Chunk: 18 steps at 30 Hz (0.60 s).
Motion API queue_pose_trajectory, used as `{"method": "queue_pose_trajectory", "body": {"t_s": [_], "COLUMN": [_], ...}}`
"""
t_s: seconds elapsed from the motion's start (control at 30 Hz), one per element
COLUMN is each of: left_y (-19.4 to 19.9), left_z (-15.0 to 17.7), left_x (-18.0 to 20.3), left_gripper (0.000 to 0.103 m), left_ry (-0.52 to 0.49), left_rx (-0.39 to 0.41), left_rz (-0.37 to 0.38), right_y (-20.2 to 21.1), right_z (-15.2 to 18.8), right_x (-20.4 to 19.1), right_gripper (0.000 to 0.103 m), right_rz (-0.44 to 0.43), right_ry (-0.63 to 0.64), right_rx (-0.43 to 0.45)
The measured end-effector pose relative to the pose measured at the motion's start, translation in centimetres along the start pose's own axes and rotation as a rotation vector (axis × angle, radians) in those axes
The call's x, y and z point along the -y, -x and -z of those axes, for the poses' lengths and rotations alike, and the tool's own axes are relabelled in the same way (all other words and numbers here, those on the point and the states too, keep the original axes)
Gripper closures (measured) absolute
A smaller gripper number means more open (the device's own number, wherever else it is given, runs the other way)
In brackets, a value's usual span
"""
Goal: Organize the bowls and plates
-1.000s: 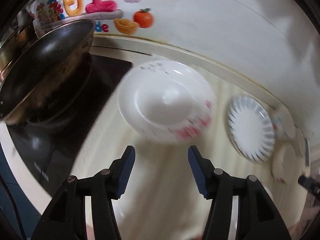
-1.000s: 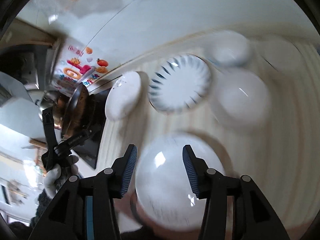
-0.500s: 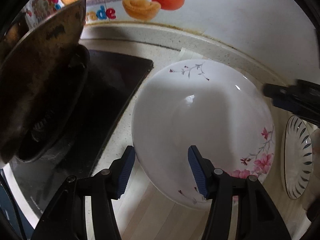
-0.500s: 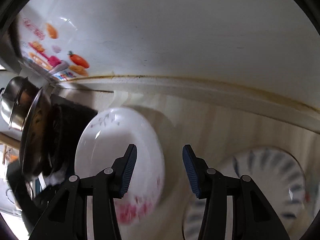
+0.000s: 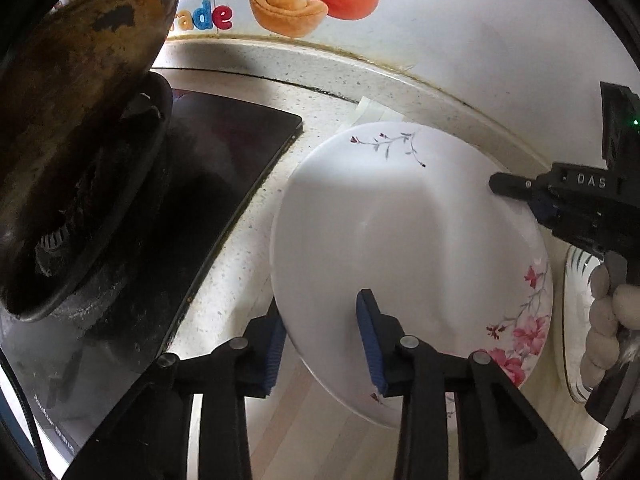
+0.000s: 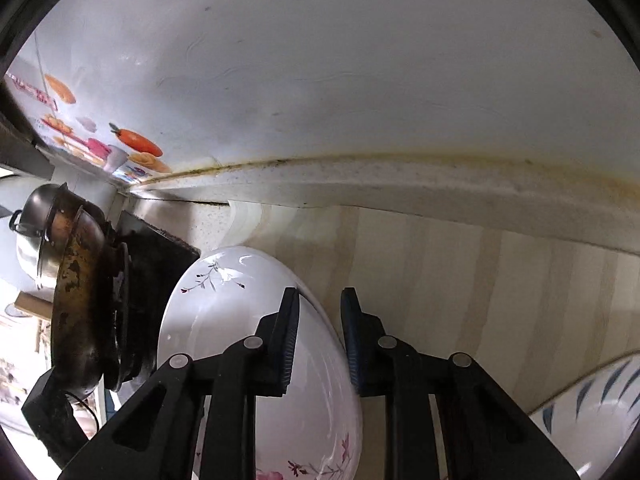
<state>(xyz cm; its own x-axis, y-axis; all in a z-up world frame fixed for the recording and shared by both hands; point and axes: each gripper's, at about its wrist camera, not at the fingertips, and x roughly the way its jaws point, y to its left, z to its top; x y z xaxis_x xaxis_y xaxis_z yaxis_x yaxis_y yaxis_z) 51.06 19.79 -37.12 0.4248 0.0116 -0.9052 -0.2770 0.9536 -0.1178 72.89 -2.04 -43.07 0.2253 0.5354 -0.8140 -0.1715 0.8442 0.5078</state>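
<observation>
Grippers (image 5: 320, 332) (image 6: 320, 336) part-open, straddling plate (image 5: 400, 220) rim

On the right gripper (image 5: 520, 192) the raised letters "DAS" can be read, and the wall sticker (image 5: 208, 16) shows "rade" (its start hidden behind the wok (image 5: 80, 120)).

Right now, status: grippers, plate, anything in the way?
Left gripper and right gripper open, each straddling the plate rim. Wok close left.
</observation>
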Motion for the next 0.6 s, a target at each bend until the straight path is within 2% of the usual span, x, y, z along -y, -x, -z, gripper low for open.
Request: {"method": "queue_pose_trajectory", "body": {"t_s": [0.27, 0.47, 0.6], "left_y": [2.6, 5.8, 8.7], "left_z": [0.7, 1.7, 2.8], "left_x": [1.2, 3.0, 4.4], "left_gripper": [0.071, 0.071, 0.071], "left_ry": [0.006, -0.010, -0.022], "left_rx": [0.004, 0.004, 0.011], "left_rz": [0.062, 0.101, 0.132], "right_y": [2.7, 7.6, 11.8], "right_z": [2.0, 4.5, 7.3], "right_x": [0.5, 0.7, 1.2], "right_gripper": [0.080, 0.080, 0.080], "right_rz": [-0.015, -0.039, -0.055], "right_ry": [-0.027, -0.046, -0.055], "right_rx": [0.015, 0.049, 0.076]}}
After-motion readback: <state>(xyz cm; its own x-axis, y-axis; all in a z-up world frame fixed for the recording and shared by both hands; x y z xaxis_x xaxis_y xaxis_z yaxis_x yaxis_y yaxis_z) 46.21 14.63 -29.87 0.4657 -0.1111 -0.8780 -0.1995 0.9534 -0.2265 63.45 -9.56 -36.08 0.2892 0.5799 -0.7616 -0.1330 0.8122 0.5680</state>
